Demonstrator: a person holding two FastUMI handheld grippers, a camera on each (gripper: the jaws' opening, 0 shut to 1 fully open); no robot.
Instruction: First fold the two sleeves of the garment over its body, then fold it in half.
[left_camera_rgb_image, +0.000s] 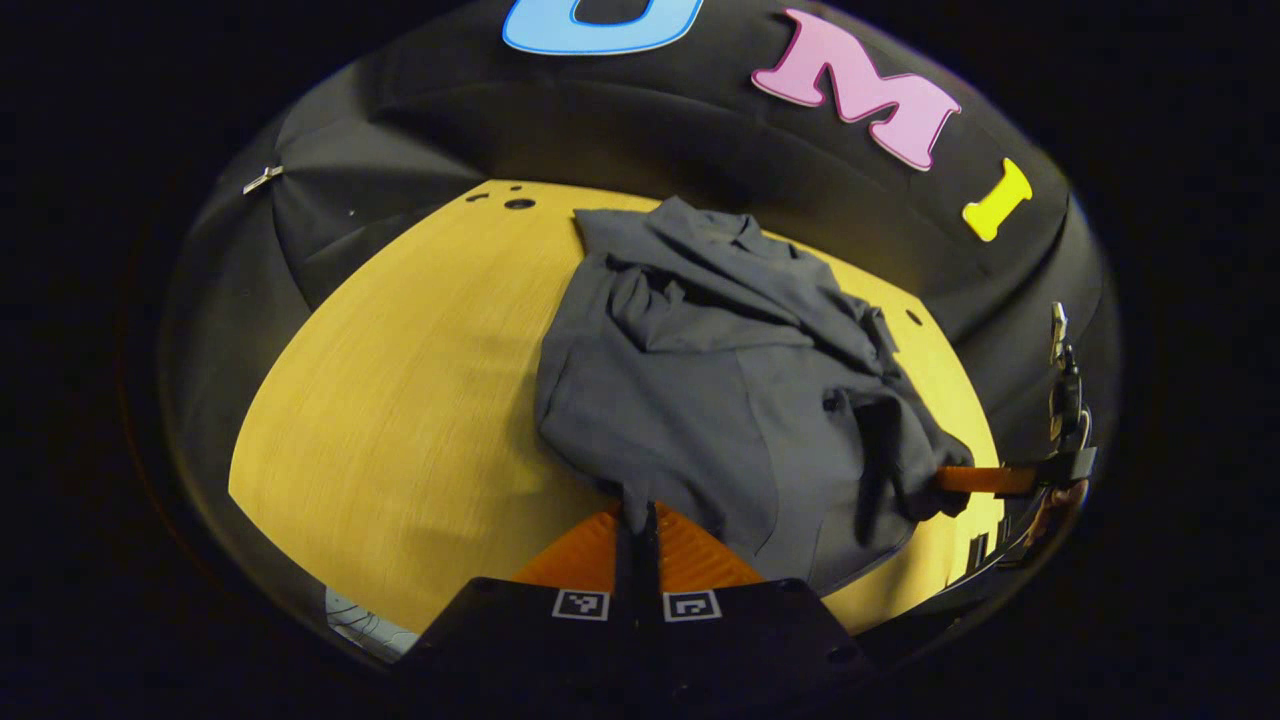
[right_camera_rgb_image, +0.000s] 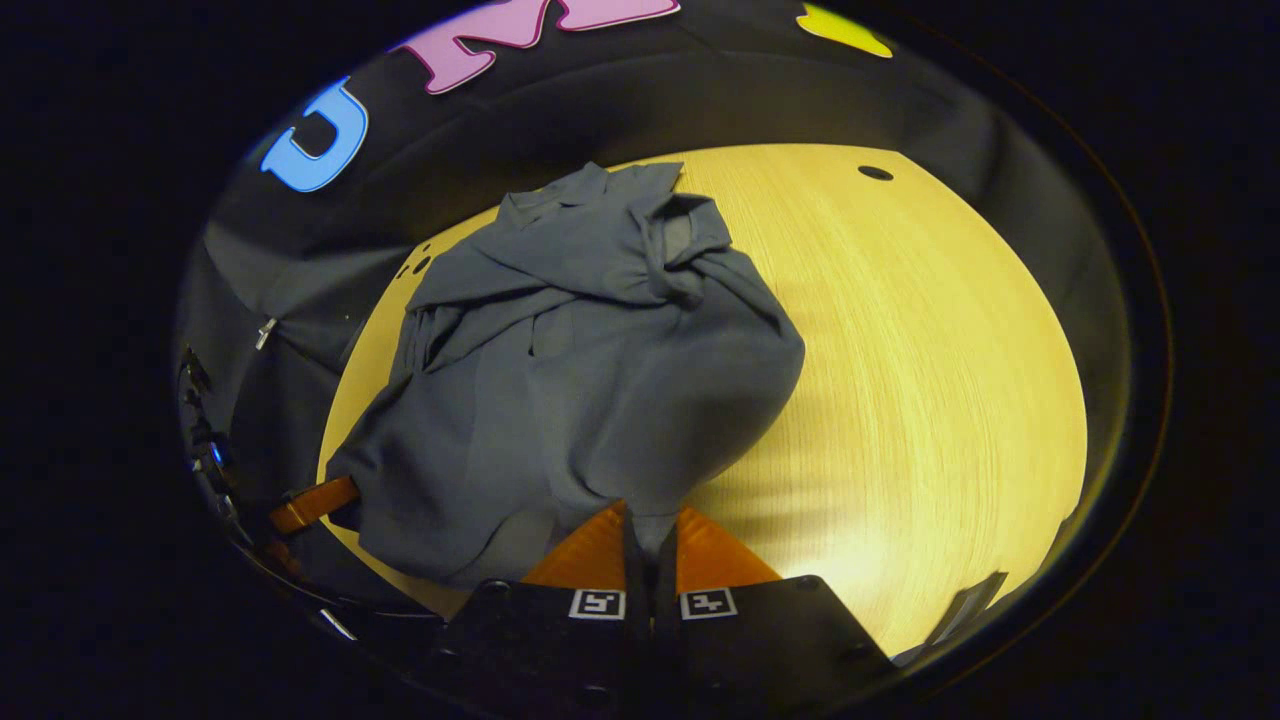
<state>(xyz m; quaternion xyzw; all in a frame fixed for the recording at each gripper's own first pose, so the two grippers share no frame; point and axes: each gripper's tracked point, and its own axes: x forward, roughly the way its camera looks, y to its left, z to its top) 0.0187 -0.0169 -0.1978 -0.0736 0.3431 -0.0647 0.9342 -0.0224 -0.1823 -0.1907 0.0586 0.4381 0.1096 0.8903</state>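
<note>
Rumpled grey garment on wood-grain table, both hand-held grippers clamped on hem

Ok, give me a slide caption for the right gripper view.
Right tool pinches the near hem of the gray garment on the wooden table.

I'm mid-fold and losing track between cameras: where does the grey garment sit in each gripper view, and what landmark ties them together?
Left gripper view: the grey garment lies right of centre on the wooden table, its near hem pinched by the left gripper.
Right gripper view: the garment lies left of centre, its near hem pinched by the right gripper.
Shared landmark: the crumpled collar end, farthest from both cameras, near the booth wall.
</note>
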